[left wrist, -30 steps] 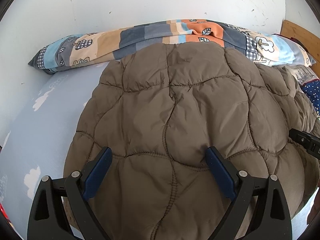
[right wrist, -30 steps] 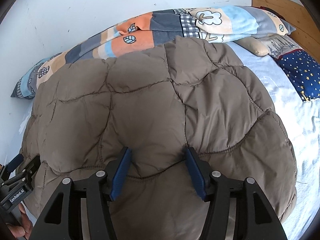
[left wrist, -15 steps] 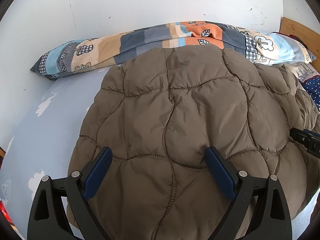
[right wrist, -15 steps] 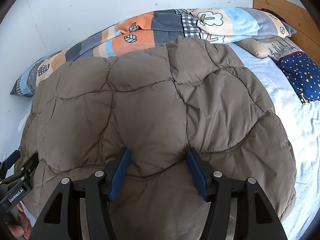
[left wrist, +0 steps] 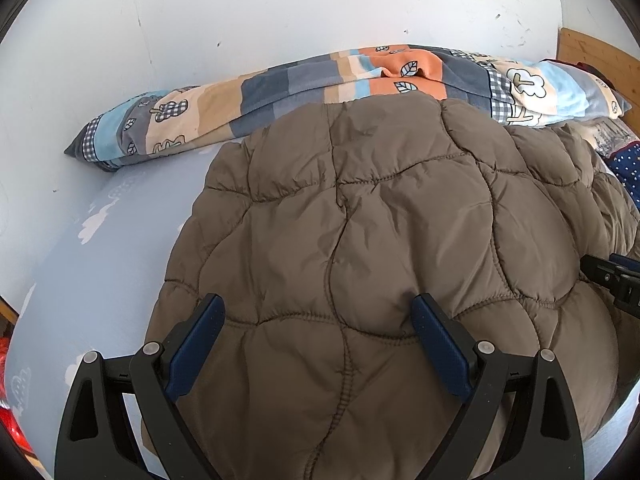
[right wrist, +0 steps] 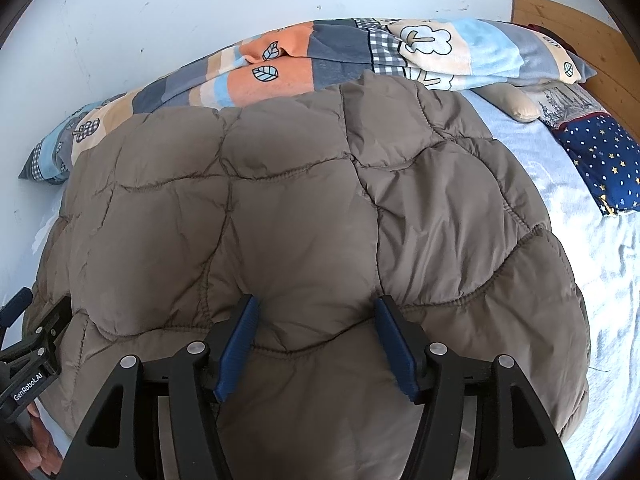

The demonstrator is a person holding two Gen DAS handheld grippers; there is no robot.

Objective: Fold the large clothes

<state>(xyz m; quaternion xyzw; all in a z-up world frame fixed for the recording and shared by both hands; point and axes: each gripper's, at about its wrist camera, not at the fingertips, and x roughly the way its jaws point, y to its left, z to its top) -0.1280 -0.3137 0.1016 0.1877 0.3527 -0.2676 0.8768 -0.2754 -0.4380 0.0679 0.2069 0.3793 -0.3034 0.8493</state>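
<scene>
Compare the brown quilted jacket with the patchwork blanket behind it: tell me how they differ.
The brown quilted jacket is one plain colour; the patchwork blanket mixes orange, blue, grey and cream with leaf and tree prints. The jacket is puffy with stitched panels and spread out; the blanket looks flat-woven and lies bunched in a long roll along the wall. Both rest on the pale blue bed sheet.

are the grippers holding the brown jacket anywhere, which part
Neither clearly grips it. Both the left gripper and right gripper stand open over the near end of the jacket, fabric bulging between their fingers.
</scene>
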